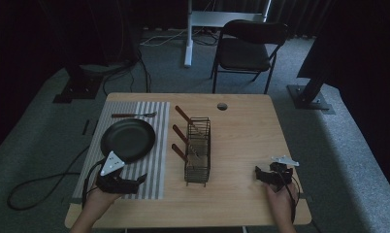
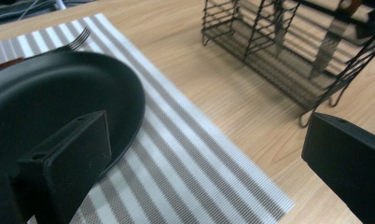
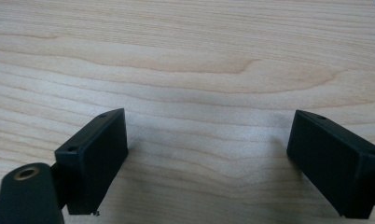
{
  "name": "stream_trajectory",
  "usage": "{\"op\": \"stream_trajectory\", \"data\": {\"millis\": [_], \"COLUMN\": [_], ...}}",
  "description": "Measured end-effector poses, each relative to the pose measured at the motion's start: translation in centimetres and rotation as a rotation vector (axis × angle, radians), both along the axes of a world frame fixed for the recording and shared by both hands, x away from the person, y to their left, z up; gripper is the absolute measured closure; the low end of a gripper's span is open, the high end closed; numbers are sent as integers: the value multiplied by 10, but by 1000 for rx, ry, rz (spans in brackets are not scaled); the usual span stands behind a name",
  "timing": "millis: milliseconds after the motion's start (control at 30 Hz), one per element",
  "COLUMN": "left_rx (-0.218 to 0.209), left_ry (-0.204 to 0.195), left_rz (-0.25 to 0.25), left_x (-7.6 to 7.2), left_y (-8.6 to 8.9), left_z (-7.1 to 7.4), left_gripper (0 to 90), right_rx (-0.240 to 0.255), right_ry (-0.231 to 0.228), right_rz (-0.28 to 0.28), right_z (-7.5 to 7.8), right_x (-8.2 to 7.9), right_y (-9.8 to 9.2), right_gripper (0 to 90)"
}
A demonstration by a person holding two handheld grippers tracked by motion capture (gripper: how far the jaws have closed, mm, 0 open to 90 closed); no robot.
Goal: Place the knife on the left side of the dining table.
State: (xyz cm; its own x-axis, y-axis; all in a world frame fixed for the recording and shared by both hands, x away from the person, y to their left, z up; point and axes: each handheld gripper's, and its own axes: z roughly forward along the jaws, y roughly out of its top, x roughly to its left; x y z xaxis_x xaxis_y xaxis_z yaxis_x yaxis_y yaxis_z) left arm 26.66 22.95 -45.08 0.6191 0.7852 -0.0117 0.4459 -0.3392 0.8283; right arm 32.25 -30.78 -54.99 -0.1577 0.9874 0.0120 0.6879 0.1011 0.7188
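Observation:
A black plate [image 1: 128, 139] lies on a grey striped placemat [image 1: 149, 179] at the table's left, with a wooden-handled fork [image 1: 133, 115] beyond it. A black wire rack [image 1: 198, 149] at the centre holds three wooden-handled knives [image 1: 181, 133]. My left gripper [image 1: 122, 182] stands open over the placemat's near end, just in front of the plate [image 2: 45, 93]; nothing is between its jaws. The rack [image 2: 288, 51] shows ahead in the left gripper view. My right gripper [image 1: 270, 174] is open over bare wood at the near right, holding nothing.
The wooden table [image 1: 241, 131] has a small round hole [image 1: 222, 106] near its far edge. Behind the table stand a black folding chair [image 1: 246, 46] and a white stand [image 1: 188, 34]. Cables trail on the carpet at left [image 1: 38, 184].

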Motion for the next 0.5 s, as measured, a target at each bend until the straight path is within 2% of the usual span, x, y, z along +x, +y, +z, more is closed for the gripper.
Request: {"op": "stream_trajectory", "data": {"millis": [100, 500], "left_rx": [-6, -10], "left_ry": [-15, -27], "left_rz": [-13, -77], "left_x": [1, 9], "left_y": [-5, -27], "left_z": [7, 23], "left_gripper": [18, 18], "right_rx": [0, -1], "right_ry": [0, -1], "right_rz": [0, 1], "right_z": [0, 0], "right_x": [0, 0], "right_y": [0, 0], "right_gripper": [113, 113]}}
